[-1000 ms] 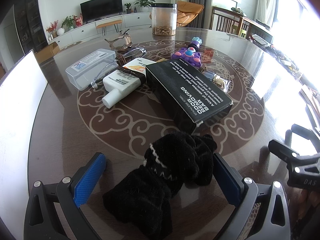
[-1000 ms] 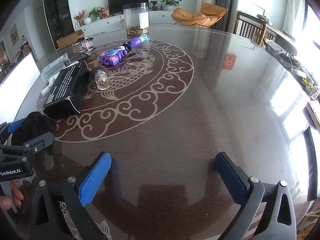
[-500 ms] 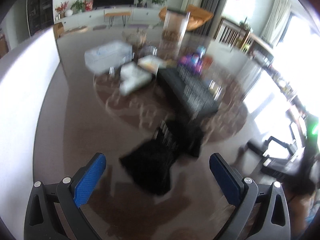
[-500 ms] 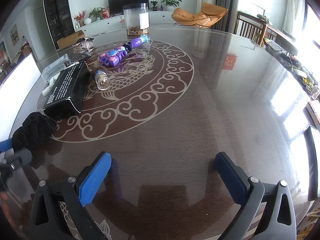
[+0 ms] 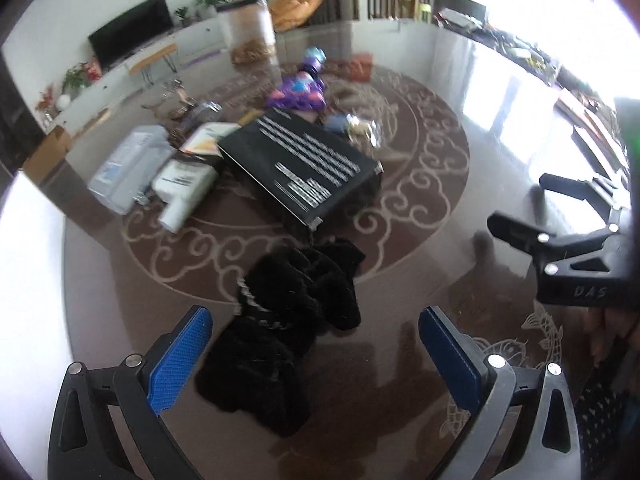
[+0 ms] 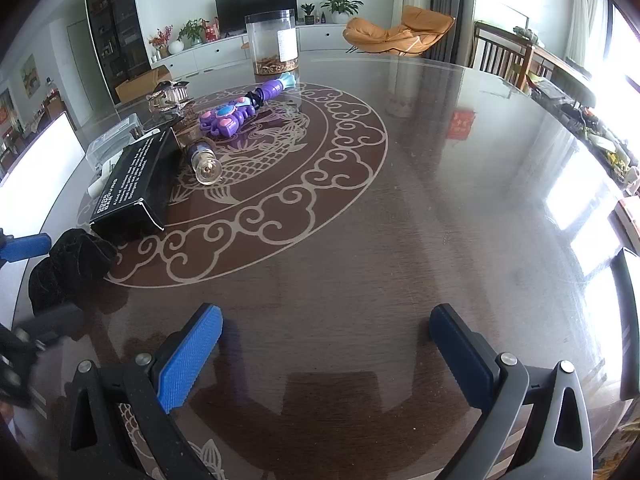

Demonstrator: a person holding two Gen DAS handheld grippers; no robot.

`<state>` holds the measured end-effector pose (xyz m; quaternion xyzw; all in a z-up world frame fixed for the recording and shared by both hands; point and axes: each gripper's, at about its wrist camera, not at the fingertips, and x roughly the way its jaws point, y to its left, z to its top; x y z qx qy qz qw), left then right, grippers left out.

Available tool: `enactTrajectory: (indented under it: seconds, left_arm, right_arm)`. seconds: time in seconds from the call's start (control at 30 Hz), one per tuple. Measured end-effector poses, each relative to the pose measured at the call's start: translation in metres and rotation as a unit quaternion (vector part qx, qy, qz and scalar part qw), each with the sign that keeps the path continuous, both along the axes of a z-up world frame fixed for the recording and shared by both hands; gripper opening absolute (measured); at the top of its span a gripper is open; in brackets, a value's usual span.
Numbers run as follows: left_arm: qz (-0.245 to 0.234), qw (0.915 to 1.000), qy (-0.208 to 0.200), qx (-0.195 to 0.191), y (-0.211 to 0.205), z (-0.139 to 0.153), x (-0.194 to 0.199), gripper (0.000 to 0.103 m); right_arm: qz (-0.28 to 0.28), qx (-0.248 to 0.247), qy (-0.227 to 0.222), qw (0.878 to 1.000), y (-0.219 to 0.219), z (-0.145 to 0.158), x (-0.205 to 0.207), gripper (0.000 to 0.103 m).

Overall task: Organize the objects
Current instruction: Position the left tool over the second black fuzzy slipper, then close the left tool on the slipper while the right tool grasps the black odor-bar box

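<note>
A crumpled black cloth (image 5: 288, 320) lies on the dark round table (image 5: 420, 200), also at the left in the right wrist view (image 6: 68, 268). My left gripper (image 5: 316, 344) is open and hovers over the cloth's near part without holding it. Behind the cloth lie a black box (image 5: 304, 168), a white bottle (image 5: 182, 190), a clear plastic case (image 5: 128, 168), a purple toy (image 5: 298, 90) and a small glass bottle (image 6: 204, 160). My right gripper (image 6: 328, 344) is open and empty above bare table, to the right of the cloth; it also shows in the left wrist view (image 5: 576, 248).
A tall clear jar (image 6: 276, 46) stands at the far side of the table. A white panel (image 5: 24, 280) runs along the table's left edge. Chairs and a sideboard stand beyond the table.
The left gripper has lifted and pulled back from the cloth, then swung right; the cloth now lies flatter between its open fingers. The right gripper has not moved.
</note>
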<state>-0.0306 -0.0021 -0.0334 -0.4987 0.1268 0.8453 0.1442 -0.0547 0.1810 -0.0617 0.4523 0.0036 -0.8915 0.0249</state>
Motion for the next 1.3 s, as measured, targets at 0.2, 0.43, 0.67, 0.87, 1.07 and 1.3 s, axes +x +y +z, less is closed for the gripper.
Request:
enactTrajectory:
  seconds: [0.2,0.43,0.67,0.87,1.07,1.3]
  left_arm:
    - [0.014,0.9992,-0.024,0.029,-0.003,-0.009,-0.010,0.103]
    - [0.023,0.9991,-0.021,0.030,-0.004,-0.012,-0.016,0.103]
    - [0.041,0.9984,0.004,0.038,-0.003,-0.012,-0.014,0.103]
    - [0.066,0.9966,0.028,0.041,-0.009,-0.007,-0.003,0.072]
    - [0.096,0.9937,0.037,0.046,-0.026,-0.001,0.034,0.035]
    - [0.121,0.9903,0.044,0.054,-0.047,-0.003,0.076,0.035]
  right_arm:
    - [0.000,-0.002,0.001,1.000,0.000,0.000,0.000,0.103]
    - [0.001,0.010,-0.003,1.000,-0.002,-0.001,-0.001,0.103]
    - [0.001,0.010,-0.003,1.000,-0.002,-0.001,-0.001,0.103]
    - [0.001,0.010,-0.003,1.000,-0.002,-0.001,-0.002,0.103]
    - [0.003,0.010,-0.004,1.000,-0.001,-0.001,-0.001,0.103]
    - [0.040,-0.097,-0.034,0.994,-0.023,0.020,-0.009,0.103]
